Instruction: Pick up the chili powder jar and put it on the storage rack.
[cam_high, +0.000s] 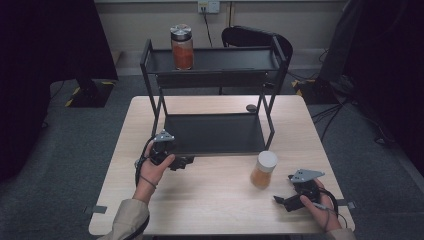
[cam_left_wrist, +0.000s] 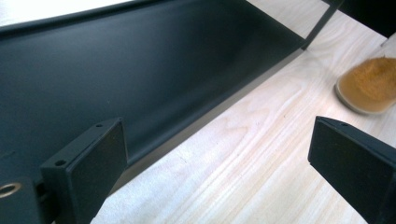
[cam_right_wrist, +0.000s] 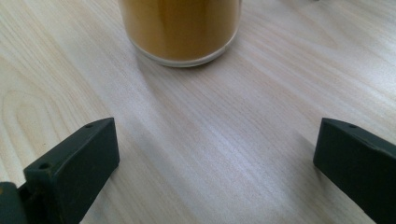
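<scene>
**Ana:** Both tools rest near the table's (cam_high: 150, 210) front edge, each in a hand. The right tool (cam_high: 281, 200) sits by the front right corner with its jaws spread and nothing between them. The left tool (cam_high: 186, 161) lies at the front lip of the rack's (cam_high: 215, 132) bottom shelf, released as well.

**Ben:** And the thing to pick up?

**Ana:** I'd say the jar (cam_high: 263, 170) of orange powder with the pale lid. It stands upright on the table just off the rack's front right leg, near the right tool but apart from it.

**Ben:** How should the grab go?

**Ana:** Slide the right tool forward, level, until the jar's body sits squarely between the jaws. Close on the glass below the lid, not on the lid itself. I'd keep the left tool back, clear of the path to the shelf.

**Ben:** What do the views add to each other?

**Ana:** From above you get the whole rack, with a second jar (cam_high: 182, 47) of red powder on its top shelf. The right gripper view gives the jar's base (cam_right_wrist: 180, 44) straight ahead and centred. The left gripper view catches that jar (cam_left_wrist: 369, 84) off to one side, past the shelf edge.
</scene>
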